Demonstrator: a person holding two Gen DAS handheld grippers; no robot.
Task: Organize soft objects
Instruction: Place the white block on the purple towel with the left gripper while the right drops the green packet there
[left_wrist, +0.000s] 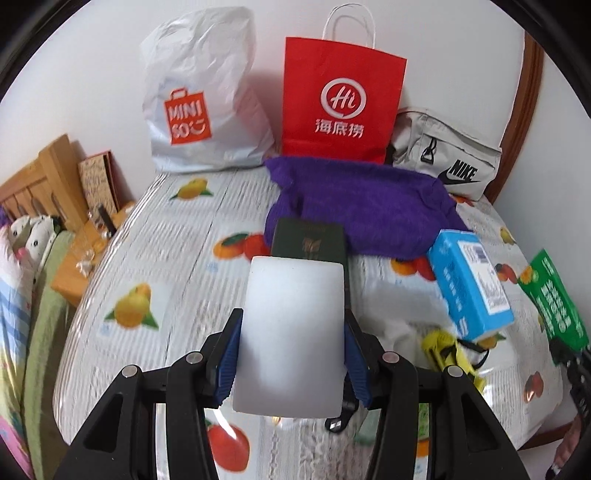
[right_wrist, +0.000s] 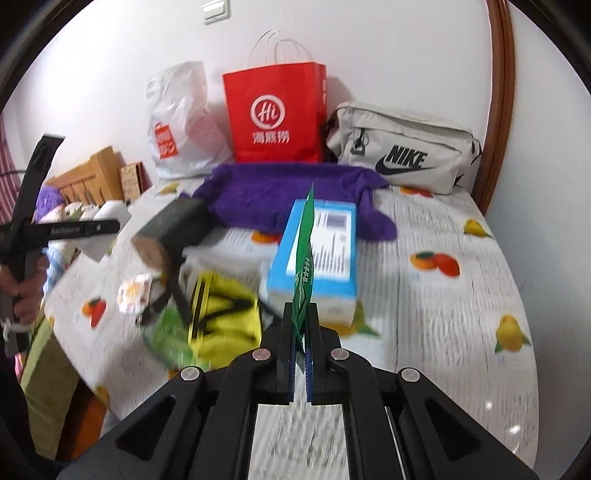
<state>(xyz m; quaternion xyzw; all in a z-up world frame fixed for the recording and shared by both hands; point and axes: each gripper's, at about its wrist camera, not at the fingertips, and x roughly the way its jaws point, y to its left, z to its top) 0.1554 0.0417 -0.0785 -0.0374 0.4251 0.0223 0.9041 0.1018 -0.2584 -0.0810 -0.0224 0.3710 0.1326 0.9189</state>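
My left gripper (left_wrist: 291, 332) is shut on a white soft block (left_wrist: 291, 332) with a dark green box (left_wrist: 308, 242) at its far end, held above the fruit-print table. It shows from the right wrist view as a blurred dark box (right_wrist: 173, 229). My right gripper (right_wrist: 301, 332) is shut on a thin green packet (right_wrist: 304, 266), held edge-on; the packet shows in the left wrist view (left_wrist: 554, 295). A purple fuzzy cloth (left_wrist: 365, 206) lies at the back. A blue tissue box (right_wrist: 317, 251) and a yellow pouch (right_wrist: 225, 314) lie in the middle.
A white Miniso plastic bag (left_wrist: 199, 103), a red paper bag (left_wrist: 340, 99) and a grey Nike bag (left_wrist: 447, 155) stand along the back wall. A wooden rack (left_wrist: 44, 177) and a bed with plush toys are at the left.
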